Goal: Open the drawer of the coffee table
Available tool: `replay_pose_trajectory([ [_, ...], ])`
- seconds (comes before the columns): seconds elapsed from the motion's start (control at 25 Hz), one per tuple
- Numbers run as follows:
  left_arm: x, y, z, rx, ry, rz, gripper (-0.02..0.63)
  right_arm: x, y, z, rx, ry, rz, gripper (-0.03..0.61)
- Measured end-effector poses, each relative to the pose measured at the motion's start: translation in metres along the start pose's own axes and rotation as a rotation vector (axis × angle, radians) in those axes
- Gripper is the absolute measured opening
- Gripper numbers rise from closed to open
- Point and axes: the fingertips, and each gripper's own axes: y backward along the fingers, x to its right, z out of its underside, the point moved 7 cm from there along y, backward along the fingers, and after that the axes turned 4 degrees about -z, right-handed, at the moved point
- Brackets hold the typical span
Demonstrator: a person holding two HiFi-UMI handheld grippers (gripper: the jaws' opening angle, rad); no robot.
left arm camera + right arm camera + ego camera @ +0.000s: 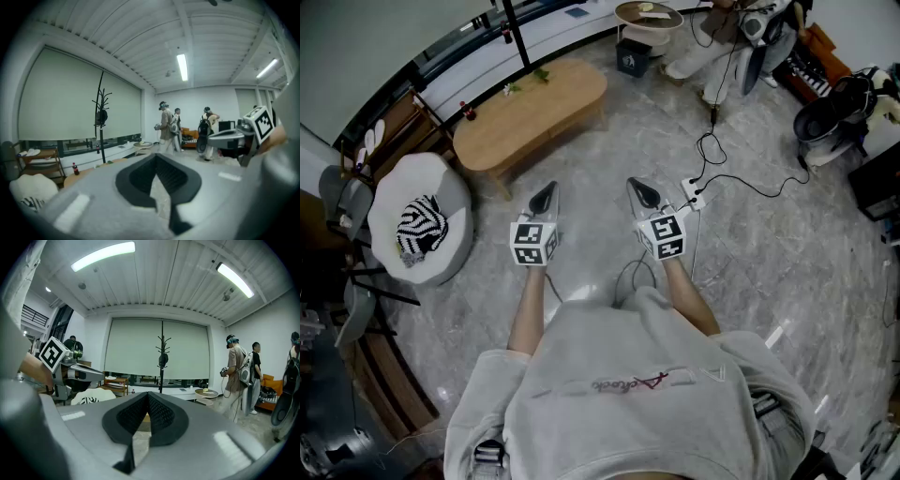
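The oval wooden coffee table (530,112) stands on the marble floor ahead and to the left; no drawer shows from this angle. My left gripper (546,195) and right gripper (641,191) are held side by side at waist height, well short of the table, pointing forward. Both are shut with nothing between their jaws. In the left gripper view the shut left gripper (158,174) fills the foreground, and a strip of the coffee table (86,172) shows beyond it. The right gripper (148,405) is shut in its own view, with a sliver of the coffee table (145,418) seen through the notch.
A round white armchair (422,217) with a striped cushion sits left of me. A black coat stand (516,33) rises behind the table. A power strip and cables (698,192) lie on the floor at right. Several people (169,126) stand at the far end.
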Motion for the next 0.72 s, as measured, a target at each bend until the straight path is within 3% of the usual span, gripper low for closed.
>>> replay_pose_trajectory([
  [0.72, 0.041, -0.009, 0.001, -0.015, 0.003, -0.020, -0.001, 0.034, 0.030, 0.022, -0.011, -0.047, -0.026, 0.003],
])
